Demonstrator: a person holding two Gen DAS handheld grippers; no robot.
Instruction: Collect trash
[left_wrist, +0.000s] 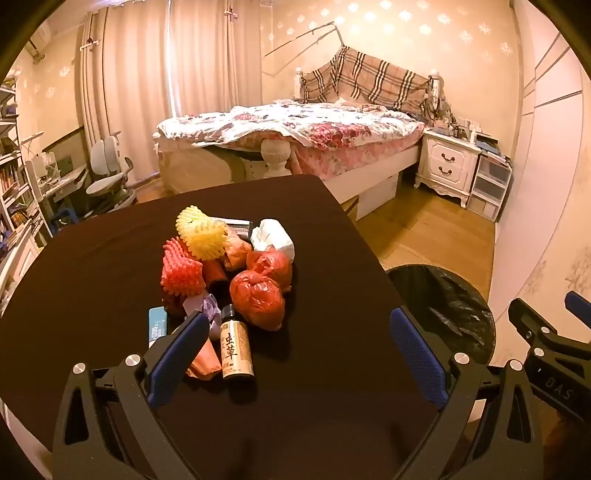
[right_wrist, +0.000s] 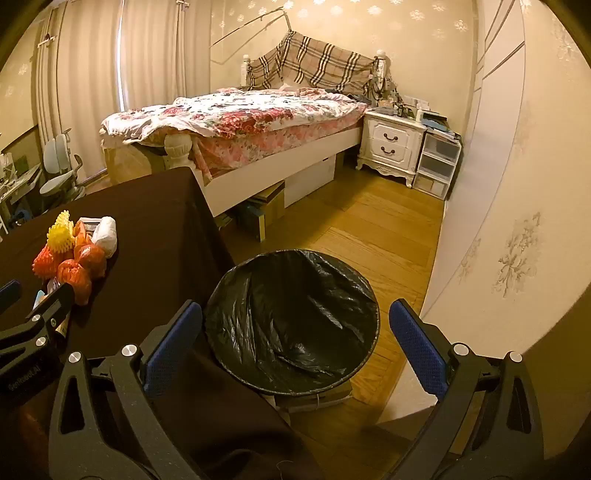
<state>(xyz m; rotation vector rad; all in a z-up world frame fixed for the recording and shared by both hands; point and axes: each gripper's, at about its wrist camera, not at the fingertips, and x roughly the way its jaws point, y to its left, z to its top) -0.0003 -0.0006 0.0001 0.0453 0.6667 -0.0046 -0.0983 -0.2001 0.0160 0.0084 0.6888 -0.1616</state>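
A pile of trash lies on the dark table: a small brown bottle, two red crumpled bags, red foam netting, yellow foam netting, a white wad. My left gripper is open and empty above the table's near side, its left finger beside the bottle. My right gripper is open and empty above the black-lined bin. The pile also shows in the right wrist view.
The bin stands on the wooden floor right of the table. A bed, a white nightstand and plastic drawers are beyond. A desk chair and shelves stand at left. A wall is close on the right.
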